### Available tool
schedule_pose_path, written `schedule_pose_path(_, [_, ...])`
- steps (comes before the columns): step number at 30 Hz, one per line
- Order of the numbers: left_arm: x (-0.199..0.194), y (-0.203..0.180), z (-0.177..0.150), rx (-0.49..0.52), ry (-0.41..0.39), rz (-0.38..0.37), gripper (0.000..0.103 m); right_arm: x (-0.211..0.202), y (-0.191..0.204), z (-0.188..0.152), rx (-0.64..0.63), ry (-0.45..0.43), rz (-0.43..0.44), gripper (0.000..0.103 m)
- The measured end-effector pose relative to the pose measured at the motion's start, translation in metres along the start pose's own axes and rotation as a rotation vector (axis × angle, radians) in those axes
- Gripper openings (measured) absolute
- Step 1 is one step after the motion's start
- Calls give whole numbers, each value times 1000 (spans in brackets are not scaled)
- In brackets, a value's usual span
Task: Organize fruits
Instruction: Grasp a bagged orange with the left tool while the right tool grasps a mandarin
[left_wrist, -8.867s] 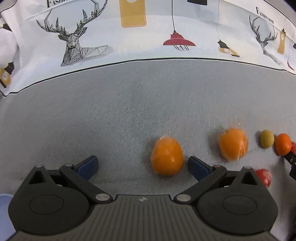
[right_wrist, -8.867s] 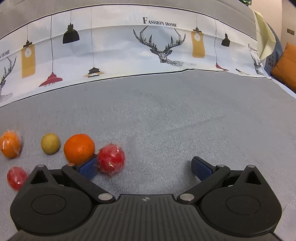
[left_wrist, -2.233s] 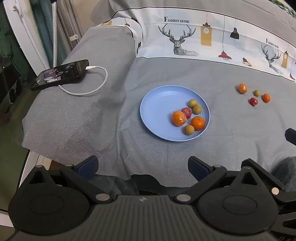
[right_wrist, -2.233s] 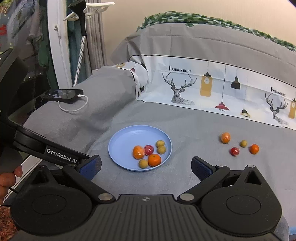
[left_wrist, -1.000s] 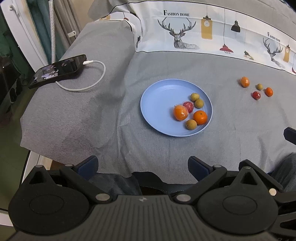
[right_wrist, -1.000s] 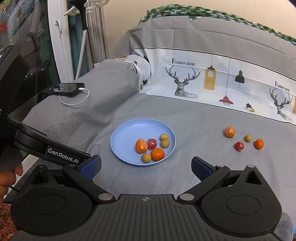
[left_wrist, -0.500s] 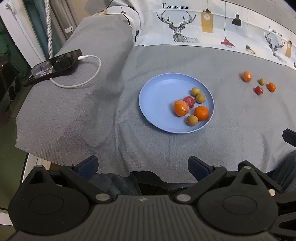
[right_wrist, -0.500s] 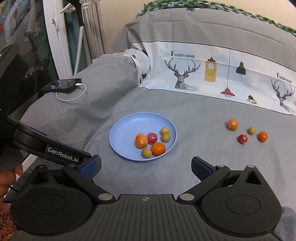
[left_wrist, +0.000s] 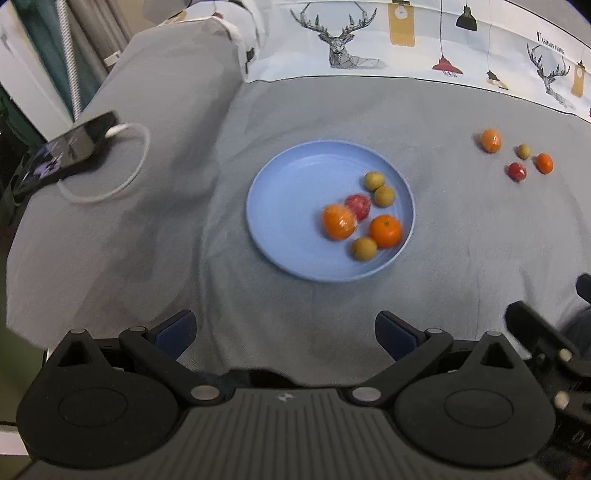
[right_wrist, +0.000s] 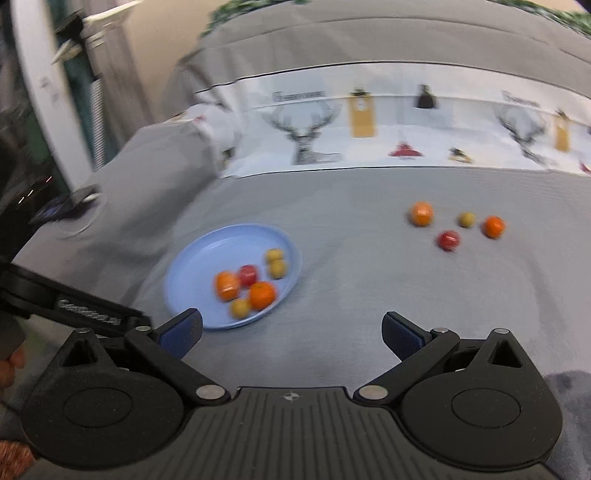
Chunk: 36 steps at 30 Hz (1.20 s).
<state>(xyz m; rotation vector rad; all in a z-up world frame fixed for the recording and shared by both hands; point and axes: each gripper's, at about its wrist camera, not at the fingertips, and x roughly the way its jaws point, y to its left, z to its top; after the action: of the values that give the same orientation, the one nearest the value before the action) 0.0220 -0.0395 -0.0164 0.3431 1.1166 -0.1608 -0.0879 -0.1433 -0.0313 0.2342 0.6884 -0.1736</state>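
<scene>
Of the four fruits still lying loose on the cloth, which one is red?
The red fruit, nearest the camera; the others are two orange and one yellow-green.

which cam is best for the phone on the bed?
Left wrist: the phone is sharp, its lit screen and the white cable plugged into it both clear. Right wrist shows the phone as only a small, motion-blurred dark shape at the left edge.

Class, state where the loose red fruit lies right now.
In the left wrist view, the red fruit lies on the grey cloth right of the blue plate, nearest the small green fruit.
</scene>
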Motion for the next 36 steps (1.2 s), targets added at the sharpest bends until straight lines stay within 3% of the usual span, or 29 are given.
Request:
schedule_pose_path(10, [29, -73, 72, 49, -45, -86, 103, 34, -93, 24, 139, -69, -268, 102])
schedule_pose_path(14, [53, -119, 111, 104, -85, -101, 103, 68, -147, 40, 174, -107, -375, 102])
schedule_pose_path(17, [74, -155, 142, 123, -96, -172, 103, 101, -185, 53, 197, -114, -444, 102])
schedule_pose_path(24, [132, -239, 205, 191, -89, -273, 103, 183, -252, 71, 188, -42, -444, 102])
schedule_pose_path(29, [180, -281, 228, 234, -38, -254, 103, 224, -273, 69, 135, -22, -433, 102])
schedule_pose_path(32, [206, -290, 228, 247, 19, -211, 103, 225, -272, 67, 106, -66, -433, 102])
schedule_pose_path(36, [215, -275, 225, 174, 30, -271, 103, 225, -270, 65, 104, -77, -437, 102])
